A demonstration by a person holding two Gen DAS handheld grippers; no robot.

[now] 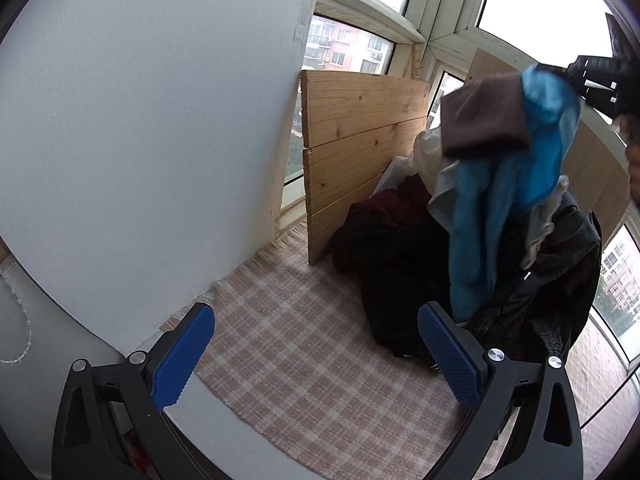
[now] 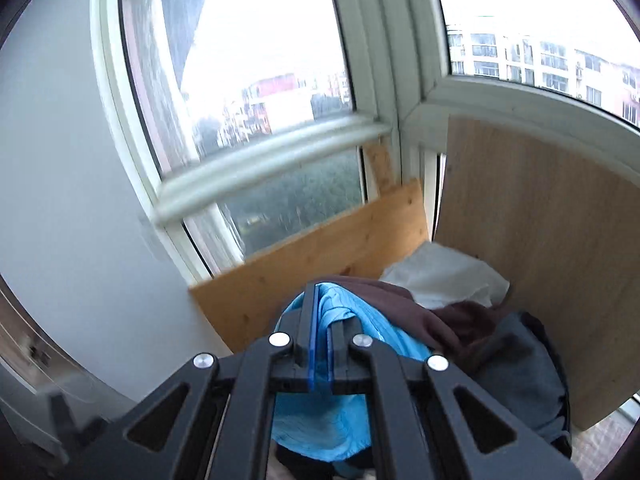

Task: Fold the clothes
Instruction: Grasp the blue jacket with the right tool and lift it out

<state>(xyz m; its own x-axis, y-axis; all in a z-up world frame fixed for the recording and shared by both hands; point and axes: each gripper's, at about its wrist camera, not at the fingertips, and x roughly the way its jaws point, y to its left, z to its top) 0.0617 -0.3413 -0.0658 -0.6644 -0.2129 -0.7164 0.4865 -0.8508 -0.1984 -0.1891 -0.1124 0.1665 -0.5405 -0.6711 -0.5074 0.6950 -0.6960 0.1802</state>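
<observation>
Left wrist view: we hold the left gripper [image 1: 316, 354] above the desk, jaws spread wide with nothing between the blue pads [image 1: 182, 354]. Below lies a pink checked cloth [image 1: 304, 364]. Ahead, a pile of dark clothes [image 1: 404, 264] sits against a pine board [image 1: 352, 152]. The blue garment [image 1: 500, 208] hangs above the pile, lifted at its top by the right gripper [image 1: 592, 80]; a brown garment [image 1: 486, 114] is draped over it.

Right wrist view: the right gripper [image 2: 322, 332] has its jaws closed on a fold of the blue garment [image 2: 348, 308]. Beyond lie the brown garment [image 2: 420, 308], a white cloth [image 2: 444, 276] and a plywood panel [image 2: 540, 240].
</observation>
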